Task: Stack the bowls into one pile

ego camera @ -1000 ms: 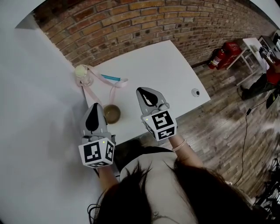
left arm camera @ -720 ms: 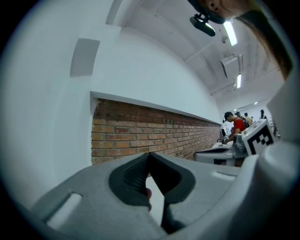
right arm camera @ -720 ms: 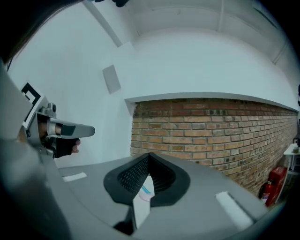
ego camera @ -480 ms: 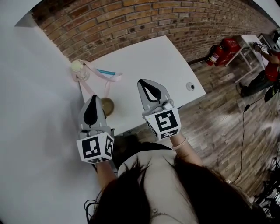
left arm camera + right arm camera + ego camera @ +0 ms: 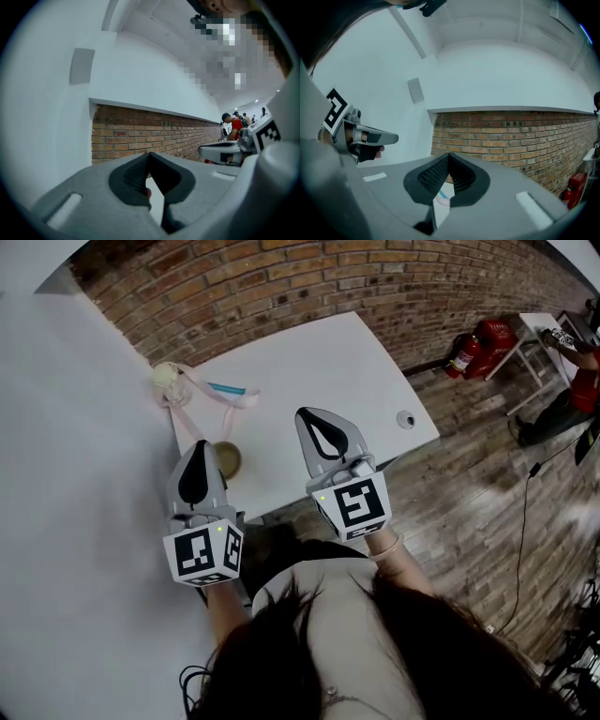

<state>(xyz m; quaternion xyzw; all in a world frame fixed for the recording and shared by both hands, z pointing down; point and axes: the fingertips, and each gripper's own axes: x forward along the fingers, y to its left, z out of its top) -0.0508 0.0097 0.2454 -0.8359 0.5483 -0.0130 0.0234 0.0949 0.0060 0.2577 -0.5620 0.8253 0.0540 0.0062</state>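
Note:
A brown bowl [image 5: 226, 458] sits near the white table's [image 5: 319, 371] front left edge, just right of my left gripper's tip. At the table's far left corner stand a pale cream bowl [image 5: 168, 380], pale pink pieces [image 5: 240, 401] and a blue item [image 5: 223, 390]; their shapes are too small to tell. My left gripper [image 5: 199, 446] hovers over the front left edge, jaws shut and empty. My right gripper [image 5: 304, 414] hovers over the table's near middle, also shut with nothing held. The left gripper view [image 5: 149, 154] faces the brick wall. Below the shut right jaws [image 5: 449, 155] a pink and blue bit shows.
A small white round object [image 5: 405, 419] lies at the table's right corner. A brick wall [image 5: 309, 287] runs behind the table, with a red fire extinguisher [image 5: 480, 348] by it. Wooden floor [image 5: 469, 493] lies to the right, where a person in red [image 5: 588, 381] stands by another table.
Both grippers have drawn back toward the table's near edge and stayed shut. The brown bowl now sits closer to the left gripper's tip. Nothing was picked up.

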